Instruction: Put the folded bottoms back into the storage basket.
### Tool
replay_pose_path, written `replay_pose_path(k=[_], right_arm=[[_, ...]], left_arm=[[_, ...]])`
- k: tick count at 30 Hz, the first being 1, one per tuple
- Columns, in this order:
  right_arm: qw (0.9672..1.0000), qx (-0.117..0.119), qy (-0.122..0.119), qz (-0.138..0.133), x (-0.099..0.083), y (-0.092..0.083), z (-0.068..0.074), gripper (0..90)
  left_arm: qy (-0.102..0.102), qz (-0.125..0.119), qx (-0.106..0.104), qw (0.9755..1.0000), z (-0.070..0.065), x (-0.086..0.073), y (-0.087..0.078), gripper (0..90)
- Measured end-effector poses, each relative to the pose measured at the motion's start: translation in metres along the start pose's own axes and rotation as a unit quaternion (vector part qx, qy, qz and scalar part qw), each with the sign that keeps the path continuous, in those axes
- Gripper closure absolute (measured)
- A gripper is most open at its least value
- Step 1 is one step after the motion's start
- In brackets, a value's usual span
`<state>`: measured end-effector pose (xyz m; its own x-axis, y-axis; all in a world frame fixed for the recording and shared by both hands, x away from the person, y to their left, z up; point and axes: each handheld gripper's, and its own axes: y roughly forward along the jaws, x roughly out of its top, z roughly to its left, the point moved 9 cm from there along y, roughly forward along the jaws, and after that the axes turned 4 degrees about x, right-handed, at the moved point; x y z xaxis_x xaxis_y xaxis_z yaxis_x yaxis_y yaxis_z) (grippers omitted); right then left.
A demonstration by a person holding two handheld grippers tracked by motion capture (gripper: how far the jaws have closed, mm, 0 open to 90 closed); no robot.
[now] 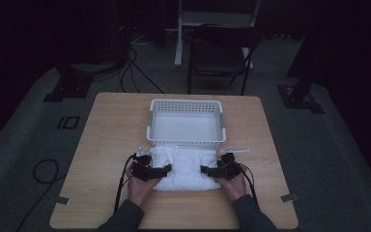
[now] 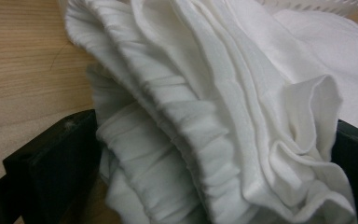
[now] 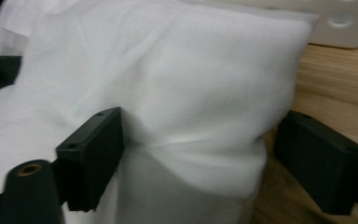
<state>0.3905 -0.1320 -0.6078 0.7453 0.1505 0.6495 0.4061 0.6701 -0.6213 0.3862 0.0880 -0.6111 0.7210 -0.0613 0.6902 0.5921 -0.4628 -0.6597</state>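
The high view looks forward and down on the whole table (image 1: 111, 145) from above the person's side. Each gripper view sits close and low, facing inward along its jaws. All three views share the white cloth (image 1: 186, 166) at lower centre.

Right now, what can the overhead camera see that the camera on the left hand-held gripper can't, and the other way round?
High view alone: the whole wooden table, the inside of the white basket, both hand-held grippers, left and right, at the ends of the folded white cloth, and a chair behind.

Left gripper view alone: the cloth's gathered, ribbed hem, bunched between its two black jaws.

Both: the white cloth, bare tabletop, and a bit of the basket's rim.
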Motion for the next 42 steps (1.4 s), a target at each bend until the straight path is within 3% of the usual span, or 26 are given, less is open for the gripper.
replay_pose_path(k=[4, 8, 13, 16, 22, 27, 42], right_arm=[[0.9986, 0.043, 0.03, -0.008, 0.0, 0.001, 0.004, 30.9], [0.9966, 0.062, 0.053, -0.01, 0.0, 0.002, 0.004, 38.7], [0.996, 0.057, 0.067, -0.021, 0.001, 0.004, 0.005, 50.2], [0.9973, 0.046, 0.047, -0.032, 0.002, 0.003, 0.008, 59.5], [0.9984, 0.029, 0.001, -0.05, 0.003, -0.001, 0.013, 67.1], [0.9976, 0.011, -0.041, -0.054, 0.003, -0.005, 0.018, 68.2], [0.994, -0.018, -0.081, -0.072, 0.003, -0.011, 0.026, 68.5]], left_arm=[[-0.001, 0.012, -0.018, 0.9998, -0.003, 0.0, -0.002, 6.1], [0.0, 0.022, -0.039, 0.999, -0.006, -0.001, -0.003, 18.7], [-0.014, 0.03, -0.075, 0.9966, -0.009, -0.001, -0.003, 34.6], [0.0, 0.033, -0.079, 0.9963, -0.011, 0.0, -0.006, 42.0], [0.045, 0.023, -0.051, 0.9974, -0.018, 0.002, -0.012, 49.4], [0.044, 0.01, -0.045, 0.9979, -0.021, 0.001, -0.017, 50.4], [0.059, -0.024, -0.026, 0.9976, -0.029, 0.001, -0.029, 51.2]])
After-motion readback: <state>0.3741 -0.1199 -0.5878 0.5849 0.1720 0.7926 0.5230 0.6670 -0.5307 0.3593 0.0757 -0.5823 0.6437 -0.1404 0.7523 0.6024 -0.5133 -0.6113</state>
